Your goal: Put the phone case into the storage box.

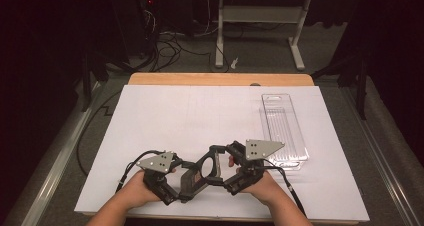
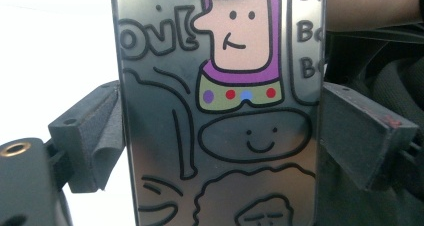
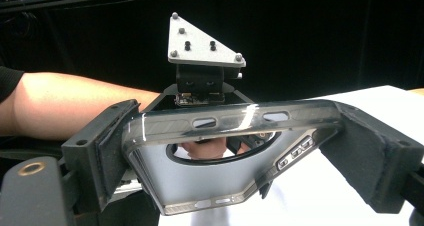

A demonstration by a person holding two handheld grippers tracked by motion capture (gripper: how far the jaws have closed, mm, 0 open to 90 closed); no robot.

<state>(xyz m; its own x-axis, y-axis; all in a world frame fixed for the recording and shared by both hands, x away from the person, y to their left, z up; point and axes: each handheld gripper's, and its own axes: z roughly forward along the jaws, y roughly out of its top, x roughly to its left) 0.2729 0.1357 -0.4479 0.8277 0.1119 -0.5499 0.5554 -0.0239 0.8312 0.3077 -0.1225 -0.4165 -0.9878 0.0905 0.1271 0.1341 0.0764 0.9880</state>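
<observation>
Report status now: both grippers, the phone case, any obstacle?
Left gripper and right gripper both shut on phone case. Clear plastic tray apart, far right.

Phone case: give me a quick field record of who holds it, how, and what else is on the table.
held item: phone case, dark clear plastic with cartoon drawings and a large round cutout
left gripper: shut on the phone case, fingers pressing its two long edges
right gripper: shut on the phone case, gripping the end with the cutout
case position: held between both grippers, near the table's front edge
other item: clear plastic package, lying flat at the right, apart from the grippers
surface: white sheet over a wooden table
</observation>
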